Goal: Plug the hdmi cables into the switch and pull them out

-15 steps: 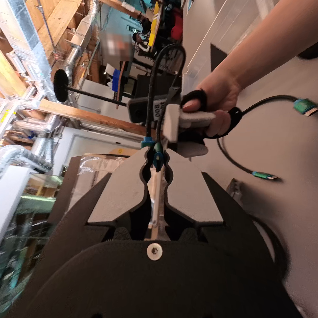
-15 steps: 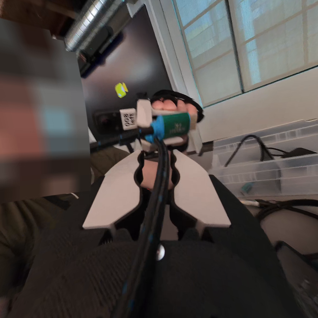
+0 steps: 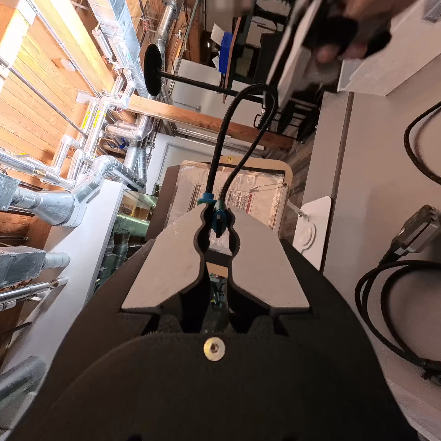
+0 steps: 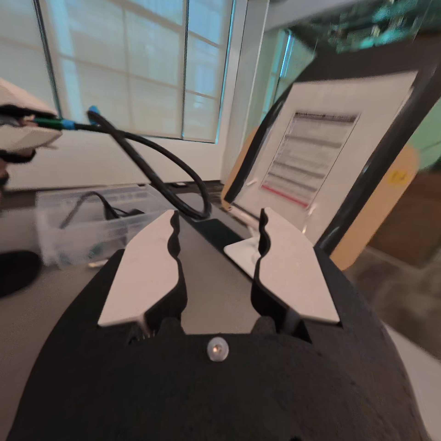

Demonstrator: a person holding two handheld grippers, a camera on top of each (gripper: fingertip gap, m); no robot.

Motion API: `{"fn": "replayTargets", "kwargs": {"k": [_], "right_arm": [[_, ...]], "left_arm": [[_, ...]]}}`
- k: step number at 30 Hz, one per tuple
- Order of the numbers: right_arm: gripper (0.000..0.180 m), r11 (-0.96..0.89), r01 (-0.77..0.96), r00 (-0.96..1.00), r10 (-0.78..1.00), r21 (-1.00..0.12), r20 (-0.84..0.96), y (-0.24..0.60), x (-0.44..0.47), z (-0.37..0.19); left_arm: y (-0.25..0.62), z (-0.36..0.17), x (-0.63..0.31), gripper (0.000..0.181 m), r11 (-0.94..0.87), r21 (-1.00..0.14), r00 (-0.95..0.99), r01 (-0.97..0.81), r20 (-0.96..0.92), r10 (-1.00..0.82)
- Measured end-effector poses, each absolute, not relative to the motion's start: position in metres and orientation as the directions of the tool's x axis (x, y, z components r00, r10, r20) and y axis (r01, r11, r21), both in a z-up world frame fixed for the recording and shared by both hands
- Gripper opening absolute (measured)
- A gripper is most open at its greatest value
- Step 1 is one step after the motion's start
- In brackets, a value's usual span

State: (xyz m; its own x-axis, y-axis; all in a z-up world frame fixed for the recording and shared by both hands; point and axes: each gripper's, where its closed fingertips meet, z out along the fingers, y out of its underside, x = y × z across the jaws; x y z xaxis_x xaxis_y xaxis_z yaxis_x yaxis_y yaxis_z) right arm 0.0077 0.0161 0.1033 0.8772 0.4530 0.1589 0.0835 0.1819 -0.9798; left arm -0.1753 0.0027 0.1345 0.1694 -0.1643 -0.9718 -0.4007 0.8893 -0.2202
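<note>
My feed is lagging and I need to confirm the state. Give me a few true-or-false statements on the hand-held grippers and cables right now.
1. The left hand-held gripper grips a cable plug. True.
2. The right hand-held gripper is shut on a cable. False: it is open, with nothing between its fingers.
3. A black cable loops in the air from the held plug. True.
4. No other cable is on the table. False: a coiled black cable lies there.

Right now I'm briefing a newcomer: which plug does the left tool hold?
Follow the two black cables looping down mid-frame to the left tool. Its grey fingers pinch the dark green HDMI plug; a second plug, blue-collared, sits just beside it.
</note>
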Motion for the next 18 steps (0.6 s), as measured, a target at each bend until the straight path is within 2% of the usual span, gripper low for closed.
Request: {"fn": "replayTargets", "kwargs": {"k": [5, 7, 11, 12, 13, 16, 18], "right_arm": [[0.066, 0.357, 0.410, 0.768, 0.361, -0.839, 0.529, -0.021, -0.054, 0.137], [0.053, 0.338, 0.557, 0.694, 0.313, -0.759, 0.648, -0.020, -0.075, 0.128], [0.029, 0.185, 0.801, 0.521, 0.253, -0.569, 0.815, -0.003, -0.082, 0.093], [0.022, 0.161, 0.830, 0.493, 0.236, -0.534, 0.837, 0.000, -0.079, 0.089], [0.007, 0.162, 0.840, 0.476, 0.235, -0.517, 0.847, 0.000, -0.078, 0.086], [0.007, 0.184, 0.806, 0.493, 0.317, -0.562, 0.810, -0.008, -0.077, 0.086], [0.007, 0.258, 0.758, 0.440, 0.477, -0.600, 0.761, -0.032, -0.087, 0.083]], "left_arm": [[0.002, 0.113, -0.157, 0.011, 0.889, -0.140, 0.085, -0.435, -0.990, -0.115], [-0.004, 0.101, -0.146, 0.011, 0.896, -0.110, 0.041, -0.431, -0.994, -0.102], [-0.016, 0.083, -0.129, 0.011, 0.911, -0.069, -0.026, -0.406, -0.996, -0.087], [-0.018, 0.080, -0.127, 0.011, 0.914, -0.068, -0.033, -0.401, -0.996, -0.088], [-0.018, 0.080, -0.126, 0.011, 0.914, -0.067, -0.034, -0.400, -0.995, -0.089], [-0.011, 0.081, -0.129, 0.011, 0.906, -0.087, -0.026, -0.414, -0.994, -0.107], [-0.002, 0.087, -0.136, 0.011, 0.899, -0.133, 0.007, -0.416, -0.990, -0.143]]}}
